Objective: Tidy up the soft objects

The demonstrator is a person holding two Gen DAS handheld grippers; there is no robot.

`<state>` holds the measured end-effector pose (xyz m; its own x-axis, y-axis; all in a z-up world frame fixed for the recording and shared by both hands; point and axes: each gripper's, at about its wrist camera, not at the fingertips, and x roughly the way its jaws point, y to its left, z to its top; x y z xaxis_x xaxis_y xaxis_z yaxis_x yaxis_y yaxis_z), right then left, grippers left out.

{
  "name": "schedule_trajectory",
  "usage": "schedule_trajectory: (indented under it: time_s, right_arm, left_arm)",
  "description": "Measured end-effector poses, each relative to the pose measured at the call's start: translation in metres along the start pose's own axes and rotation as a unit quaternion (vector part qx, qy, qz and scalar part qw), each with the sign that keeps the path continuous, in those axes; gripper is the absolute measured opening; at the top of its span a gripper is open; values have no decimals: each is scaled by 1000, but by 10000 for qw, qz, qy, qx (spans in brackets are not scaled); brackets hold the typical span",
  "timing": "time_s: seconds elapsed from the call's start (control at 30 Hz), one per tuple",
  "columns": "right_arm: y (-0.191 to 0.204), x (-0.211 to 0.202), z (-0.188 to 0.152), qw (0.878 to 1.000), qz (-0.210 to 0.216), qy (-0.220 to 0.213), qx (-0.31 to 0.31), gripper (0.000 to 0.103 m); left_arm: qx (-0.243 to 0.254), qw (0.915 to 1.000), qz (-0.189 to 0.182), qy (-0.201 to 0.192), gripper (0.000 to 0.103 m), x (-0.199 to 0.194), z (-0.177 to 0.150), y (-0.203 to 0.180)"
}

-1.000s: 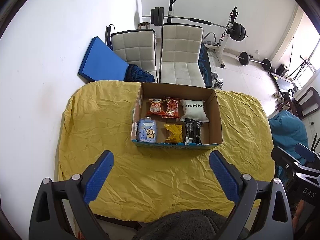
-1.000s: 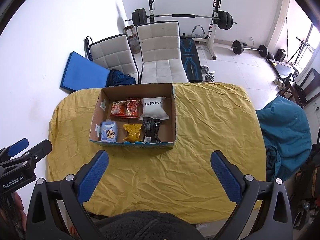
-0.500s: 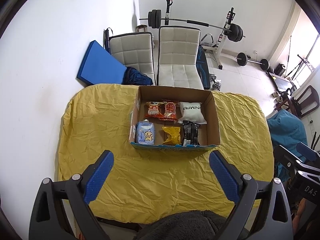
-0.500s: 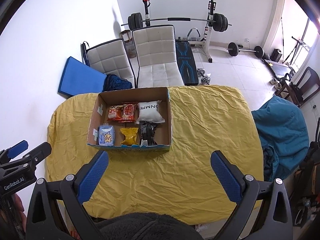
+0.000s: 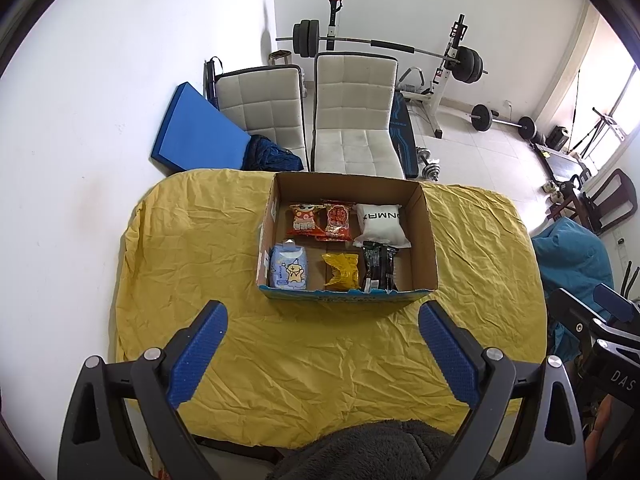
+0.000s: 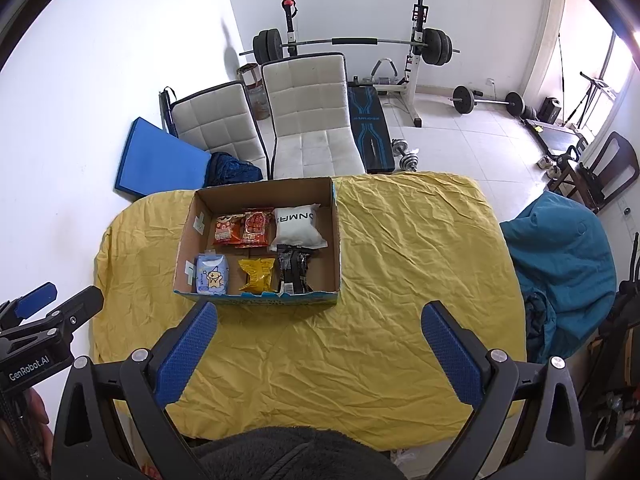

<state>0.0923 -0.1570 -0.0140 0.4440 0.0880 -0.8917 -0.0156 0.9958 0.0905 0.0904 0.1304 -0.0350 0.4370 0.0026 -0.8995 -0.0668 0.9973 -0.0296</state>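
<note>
Two white padded chairs (image 5: 356,120), blue mat (image 5: 196,136) against wall, barbell rack (image 5: 384,44), teal beanbag (image 6: 560,264)

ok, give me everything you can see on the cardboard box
The cardboard box is a shallow brown open-topped carton with a blue printed front edge, and it sits flat on the yellow cloth. Inside are two rows of soft packets: two red snack bags and a white pouch at the back, a light blue pack, a yellow packet and a black packet in front. Neither claw touches it.
</note>
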Motion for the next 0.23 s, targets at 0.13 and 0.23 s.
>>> schedule_trajectory:
  time_s: [0.13,0.23]
  right_arm:
    - [1,-1,-2,10000,15,2,40,103]
    - [1,-3,-3,10000,15,-13,41,103]
  left_arm:
    - [9,10000,-27,32,98,2,1,-1]
    - [15,10000,-11,2,98,1,1,0]
